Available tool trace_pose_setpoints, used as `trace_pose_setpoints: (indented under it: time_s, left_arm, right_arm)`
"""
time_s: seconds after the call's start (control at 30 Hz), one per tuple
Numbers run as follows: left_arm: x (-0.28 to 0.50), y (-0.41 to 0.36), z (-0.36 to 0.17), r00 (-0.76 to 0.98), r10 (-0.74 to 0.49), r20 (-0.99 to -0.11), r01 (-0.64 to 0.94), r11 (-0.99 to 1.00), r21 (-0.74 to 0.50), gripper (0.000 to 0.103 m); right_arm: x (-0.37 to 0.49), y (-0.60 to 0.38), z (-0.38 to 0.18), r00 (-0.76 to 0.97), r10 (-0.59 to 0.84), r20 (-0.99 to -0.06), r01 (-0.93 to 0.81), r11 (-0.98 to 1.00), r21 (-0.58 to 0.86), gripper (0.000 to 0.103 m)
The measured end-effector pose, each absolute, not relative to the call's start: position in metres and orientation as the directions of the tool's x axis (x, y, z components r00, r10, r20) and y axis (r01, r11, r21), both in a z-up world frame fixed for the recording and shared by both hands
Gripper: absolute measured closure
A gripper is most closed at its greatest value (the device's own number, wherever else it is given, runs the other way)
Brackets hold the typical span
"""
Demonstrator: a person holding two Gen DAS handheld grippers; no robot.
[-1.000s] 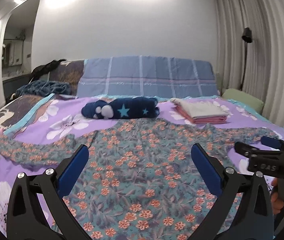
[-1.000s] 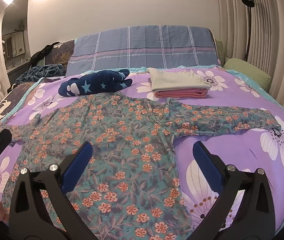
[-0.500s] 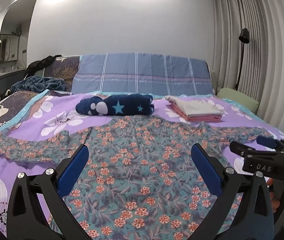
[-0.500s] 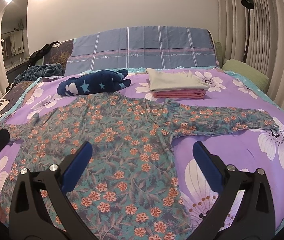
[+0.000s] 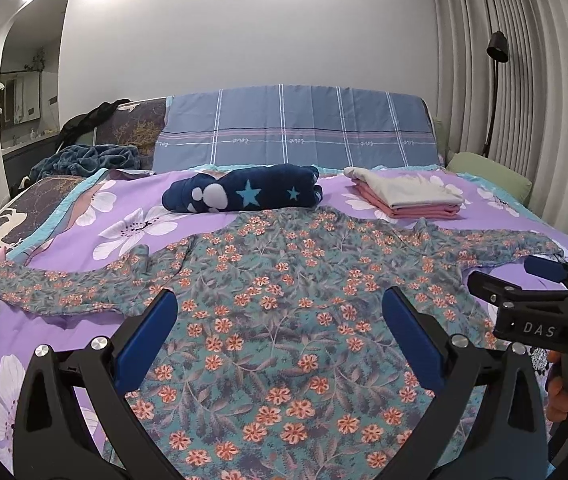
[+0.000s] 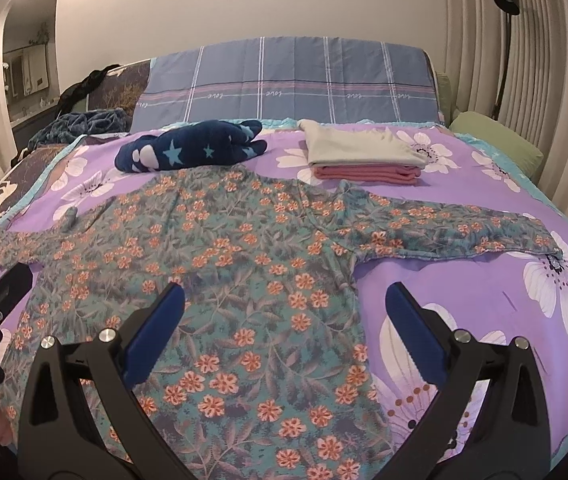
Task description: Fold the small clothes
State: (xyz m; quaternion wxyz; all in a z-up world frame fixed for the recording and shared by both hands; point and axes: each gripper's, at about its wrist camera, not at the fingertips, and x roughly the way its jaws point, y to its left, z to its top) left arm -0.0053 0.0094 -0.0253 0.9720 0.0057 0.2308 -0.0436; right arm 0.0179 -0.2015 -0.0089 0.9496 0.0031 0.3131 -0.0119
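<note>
gripper (image 5: 276,324) over flat floral garment (image 5: 284,280)

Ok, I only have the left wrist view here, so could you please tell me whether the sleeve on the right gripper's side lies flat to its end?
Observer: Yes. In the right wrist view, that sleeve of the floral shirt lies stretched out flat on the bedspread, all the way to its cuff.
Operator: Thank you. Is the right gripper holding anything?
Observer: No. The right gripper is open and empty, above the shirt's side edge.
</note>
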Motion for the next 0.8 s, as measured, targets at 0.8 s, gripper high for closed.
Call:
trace_pose_setpoints:
  time_s: [0.8]
  left_arm:
    - [0.006, 0.029, -0.044, 0.866, -0.056, -0.497, 0.065, 0.998, 0.002, 0.001]
  right_arm:
    - [0.034, -0.167, -0.015, 0.781, -0.004, -0.625, -0.034, 0.998, -0.049, 0.002]
